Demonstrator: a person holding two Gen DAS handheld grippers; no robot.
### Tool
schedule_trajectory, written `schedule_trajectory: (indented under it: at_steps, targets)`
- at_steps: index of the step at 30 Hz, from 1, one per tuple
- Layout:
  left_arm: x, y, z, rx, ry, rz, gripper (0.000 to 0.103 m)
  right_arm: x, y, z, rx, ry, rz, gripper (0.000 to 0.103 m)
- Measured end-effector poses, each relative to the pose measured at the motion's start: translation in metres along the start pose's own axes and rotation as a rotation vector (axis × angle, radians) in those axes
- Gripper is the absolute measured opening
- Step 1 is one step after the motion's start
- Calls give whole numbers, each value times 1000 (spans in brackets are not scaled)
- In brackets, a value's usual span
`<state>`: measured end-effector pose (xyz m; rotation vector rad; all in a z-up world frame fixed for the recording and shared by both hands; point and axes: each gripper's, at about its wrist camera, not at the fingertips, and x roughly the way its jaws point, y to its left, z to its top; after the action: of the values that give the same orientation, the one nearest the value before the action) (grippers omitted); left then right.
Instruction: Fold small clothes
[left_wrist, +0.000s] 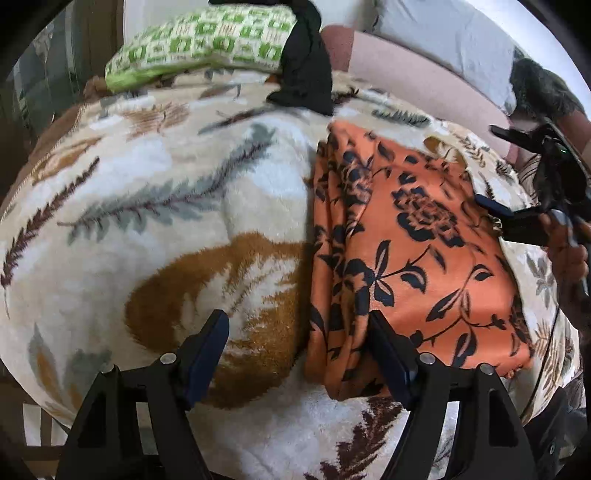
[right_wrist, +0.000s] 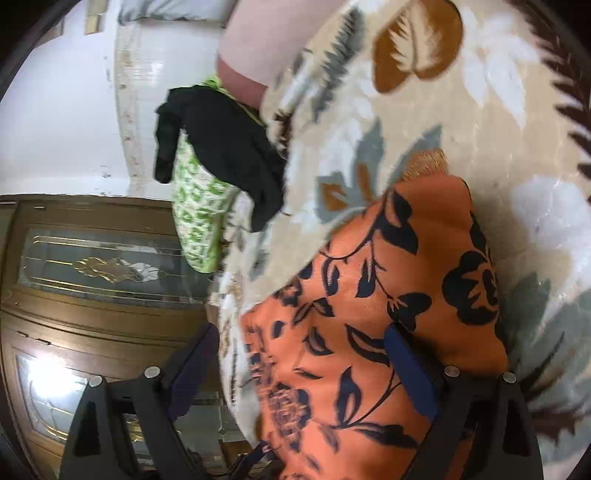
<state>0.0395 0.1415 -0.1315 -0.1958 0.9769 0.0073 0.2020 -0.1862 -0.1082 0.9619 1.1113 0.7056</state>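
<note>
Lying folded on the blanket (left_wrist: 155, 206), the orange floral garment (left_wrist: 410, 240) runs lengthwise away from the left hand-held gripper (left_wrist: 299, 354), jaws wide and empty beside its near edge. The right hand-held gripper (right_wrist: 317, 373), also wide, straddles its far-side edge, nearer.

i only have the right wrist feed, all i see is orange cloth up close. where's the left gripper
Observer: The left gripper hangs open at the left edge of the orange floral cloth, one finger over the blanket, holding nothing.
Operator: is the cloth folded or spread out
Observer: Folded into a long rectangle, with layered edges along its left side.
Operator: where am i relative to it
Observer: The right gripper is at the cloth's far right edge, jaws open.
Operator: anything else on the bed
Observer: A black garment beside a green checked cloth at the far end.
</note>
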Motion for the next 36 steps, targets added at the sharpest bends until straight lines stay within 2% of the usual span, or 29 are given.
schedule_trajectory:
  at_steps: [2, 4, 8, 12, 15, 16, 18, 21, 23, 26, 30, 34, 36]
  targets:
    - [-7, 1, 0, 2, -11, -13, 77, -20, 12, -12, -51, -5, 20, 93]
    - [-13, 4, 0, -17, -30, -30, 77, -38, 16, -30, -87, -14, 4, 93]
    - [-22, 8, -7, -37, -41, -47, 77, -75, -4, -81, -87, -21, -58, 93]
    - [-29, 5, -17, -44, -39, -68, 77, -90, -26, -127, -50, -9, -104, 93]
    - [-32, 1, -22, -27, -53, -46, 77, -93, -24, -148, -54, 1, -83, 93]
    - [-28, 1, -24, -20, -48, -11, 77, -94, -19, -150, -69, -1, -66, 93]
    - [-5, 5, -29, -4, 19, 50, 78, -91, -6, -150, -114, 0, -31, 93]
    - [-7, 7, -32, -35, 12, 37, 78, -70, -9, -147, -94, 54, 43, 93]
    - [-20, 3, -29, -31, -11, 16, 77, -51, -22, -149, -50, 108, -4, 93]
    - [-35, -3, -27, 8, -53, 11, 77, -63, -13, -153, -44, 68, 21, 93]
    - [-38, -8, -19, 1, -68, -12, 78, -73, 12, -158, -125, 62, 81, 93]
    - [-21, -8, -16, -12, -20, -15, 77, -41, -23, -164, -65, 148, 2, 92]
    - [-20, -6, -15, -22, -21, -13, 77, -50, -17, -161, -45, 121, 29, 92]
